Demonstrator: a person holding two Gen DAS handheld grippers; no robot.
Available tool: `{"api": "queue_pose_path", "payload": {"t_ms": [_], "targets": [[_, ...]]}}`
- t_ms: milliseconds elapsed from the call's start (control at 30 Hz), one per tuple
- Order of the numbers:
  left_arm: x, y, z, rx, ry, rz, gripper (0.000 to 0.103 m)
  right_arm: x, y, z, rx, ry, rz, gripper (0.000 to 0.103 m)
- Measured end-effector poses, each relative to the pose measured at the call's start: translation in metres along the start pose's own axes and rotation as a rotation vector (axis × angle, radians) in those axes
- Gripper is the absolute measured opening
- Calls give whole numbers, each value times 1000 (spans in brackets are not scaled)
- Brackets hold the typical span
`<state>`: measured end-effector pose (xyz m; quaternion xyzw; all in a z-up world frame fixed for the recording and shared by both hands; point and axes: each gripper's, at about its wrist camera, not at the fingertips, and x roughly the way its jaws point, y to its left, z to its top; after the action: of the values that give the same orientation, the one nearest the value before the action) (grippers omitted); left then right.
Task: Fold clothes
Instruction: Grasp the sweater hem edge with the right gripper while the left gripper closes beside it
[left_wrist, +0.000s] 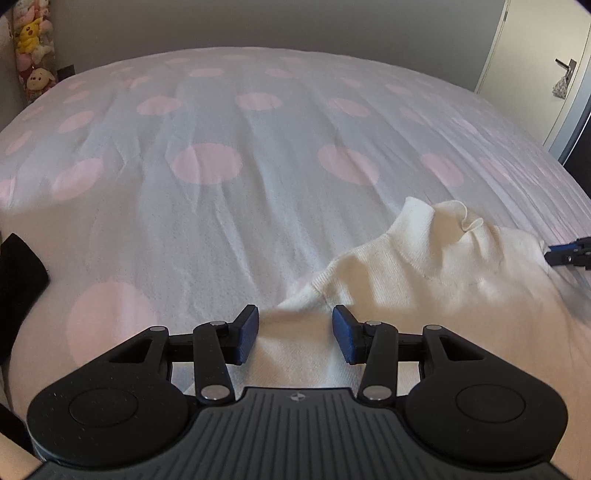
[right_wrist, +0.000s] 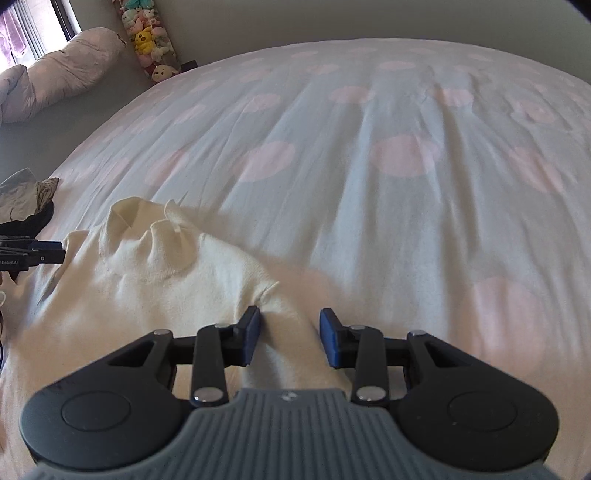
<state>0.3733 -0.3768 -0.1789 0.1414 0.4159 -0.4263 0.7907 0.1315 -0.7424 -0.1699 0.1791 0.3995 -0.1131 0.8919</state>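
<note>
The sweater (left_wrist: 424, 266) lies collar-up on the bed (left_wrist: 221, 166). Left tool (left_wrist: 295, 334) and right tool (right_wrist: 290, 338) straddle its shoulders, half open, gripping nothing; collar at twelve o'clock between them.

left claw (left_wrist: 295, 334) gapes over a cream sweater (left_wrist: 406, 266) (collar rumpled) on the dotted bedspread (left_wrist: 207, 166).

Both grippers pitch steeply downward, side by side. Left gripper (left_wrist: 295, 334): jaws parted, blue pads (left_wrist: 246, 338) standing clear of each other. Right gripper (right_wrist: 291, 338): jaws parted a little less, left pad (right_wrist: 252, 334) just touching cloth, right pad clear, nothing pinched.
</note>
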Motion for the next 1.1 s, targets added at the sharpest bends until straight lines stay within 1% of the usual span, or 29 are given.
{"api": "queue_pose_path", "payload": {"t_ms": [33, 67, 100, 133, 167, 200, 300, 467, 533, 667, 767, 833, 933, 1000, 1100], "targets": [[0, 1, -1, -13, -9, -1, 42, 3, 2, -3, -5, -3, 0, 39], [-1, 1, -2, -19, -13, 4, 41, 4, 4, -4, -13, -7, -4, 37], [-2, 0, -2, -25, -18, 10, 32, 5, 6, -3, -17, -8, -5, 29], [-3, -1, -1, -27, -16, 18, 26, 5, 8, -2, -17, -4, 1, 21], [-3, -3, 0, -28, -13, 26, 14, 5, 10, 0, -21, 1, -1, 9], [-4, -4, 0, -29, -10, 35, 2, 3, 14, 2, -33, 1, -22, 8], [-11, -5, 4, -59, -18, 59, 1, -6, 25, 8, -87, -11, -87, 7], [-29, -8, 18, -67, -59, 137, 0, -22, 40, 26, -184, -39, -175, 7], [-33, -7, 27, -69, -66, 166, 0, -26, 45, 33, -214, -49, -212, 6], [-45, -10, 48, -37, -121, 210, 0, -30, 52, 51, -250, -79, -264, 6], [-46, -8, 71, -28, -158, 240, 0, -32, 51, 70, -255, -120, -302, 6], [-39, -8, 83, -11, -174, 255, 0, -30, 47, 85, -251, -147, -316, 6], [-23, -9, 96, 22, -177, 275, 0, -16, 43, 98, -276, -149, -334, 6], [-7, -7, 99, 23, -161, 287, 0, -1, 41, 101, -283, -137, -346, 6], [14, -4, 94, 29, -127, 288, 0, 20, 34, 99, -277, -105, -347, 6]]}}
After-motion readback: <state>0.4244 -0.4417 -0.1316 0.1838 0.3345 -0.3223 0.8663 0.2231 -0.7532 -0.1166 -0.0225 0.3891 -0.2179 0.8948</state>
